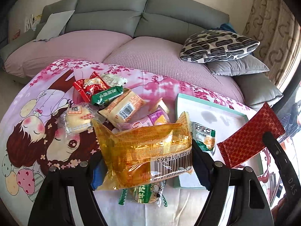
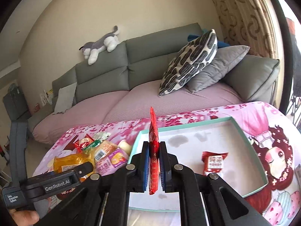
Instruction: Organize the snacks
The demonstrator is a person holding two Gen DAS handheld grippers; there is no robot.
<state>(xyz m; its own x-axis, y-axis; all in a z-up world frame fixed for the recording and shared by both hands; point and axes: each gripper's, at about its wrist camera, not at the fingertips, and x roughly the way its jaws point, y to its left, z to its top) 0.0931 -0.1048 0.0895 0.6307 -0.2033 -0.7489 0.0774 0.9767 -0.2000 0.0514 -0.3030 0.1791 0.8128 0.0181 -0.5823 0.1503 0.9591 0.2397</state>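
My left gripper (image 1: 146, 156) is shut on a crinkly orange-yellow snack packet (image 1: 143, 143), held above the cartoon-print cloth just left of the box. My right gripper (image 2: 154, 146) is shut on a red patterned packet (image 2: 153, 130), standing edge-up over the near left part of a white box with a teal rim (image 2: 188, 126). A small red packet (image 2: 214, 162) lies inside the box. In the left wrist view a green-and-white packet (image 1: 205, 137) also lies in it. A pile of several loose snacks (image 1: 112, 103) sits left of the box.
A green packet (image 1: 144, 194) lies on the cloth under my left gripper. Behind the table stands a grey sofa (image 2: 150, 56) with pink seat covers, a patterned pillow (image 2: 190, 62), a grey pillow (image 2: 218, 66) and a plush dog (image 2: 101, 47) on its back.
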